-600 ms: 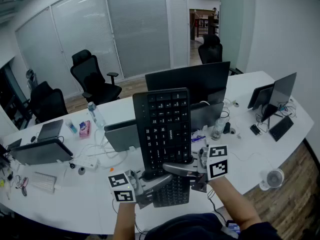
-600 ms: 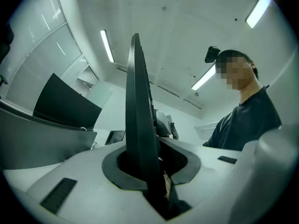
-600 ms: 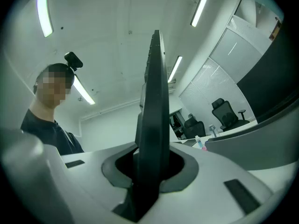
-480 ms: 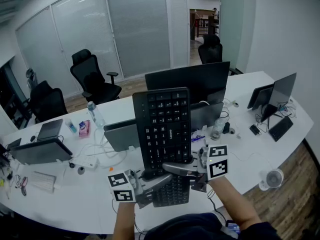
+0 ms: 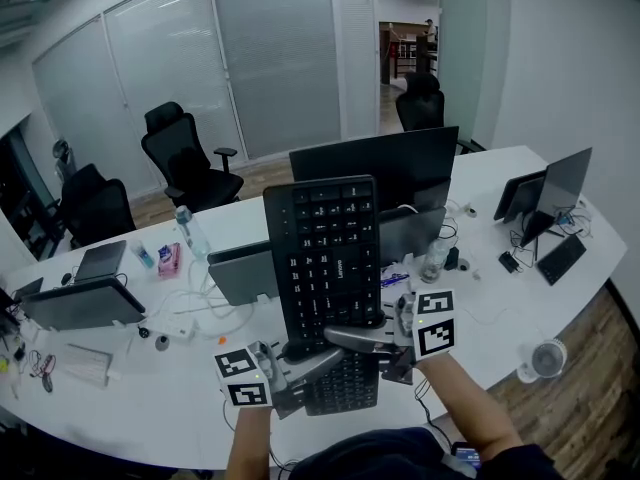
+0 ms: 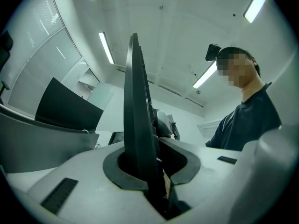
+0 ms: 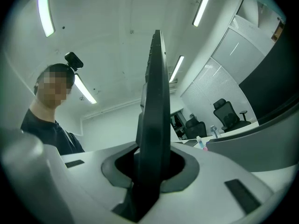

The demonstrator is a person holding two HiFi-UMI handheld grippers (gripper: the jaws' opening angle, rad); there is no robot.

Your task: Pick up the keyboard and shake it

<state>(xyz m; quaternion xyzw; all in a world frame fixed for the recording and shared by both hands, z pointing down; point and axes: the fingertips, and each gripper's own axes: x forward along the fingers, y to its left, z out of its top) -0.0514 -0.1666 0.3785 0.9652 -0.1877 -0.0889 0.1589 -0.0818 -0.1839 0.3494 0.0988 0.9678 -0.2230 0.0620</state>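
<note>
- You hold the keyboard (image 5: 325, 258) clear of the white desk (image 5: 130, 408), stood on end, with its keys facing you.
- Your left gripper (image 5: 293, 356) pinches the keyboard's lower end, jaws pressed onto its thin black edge.
- Your right gripper (image 5: 350, 338) clamps that same end from the other side.
- Left of the keyboard stands a clear bottle (image 5: 190, 230), and right of it a clear glass (image 5: 436, 257). Their contents are too small to tell.

My keyboard (image 5: 325, 258) is black with white key letters. Just below it, my left claw (image 5: 298, 356) and right claw (image 5: 350, 336) are grey with black-and-white square markings. Behind the keyboard the monitor (image 5: 400, 163) is black, and the table (image 5: 150, 408) under the keyboard is plain white.
</note>
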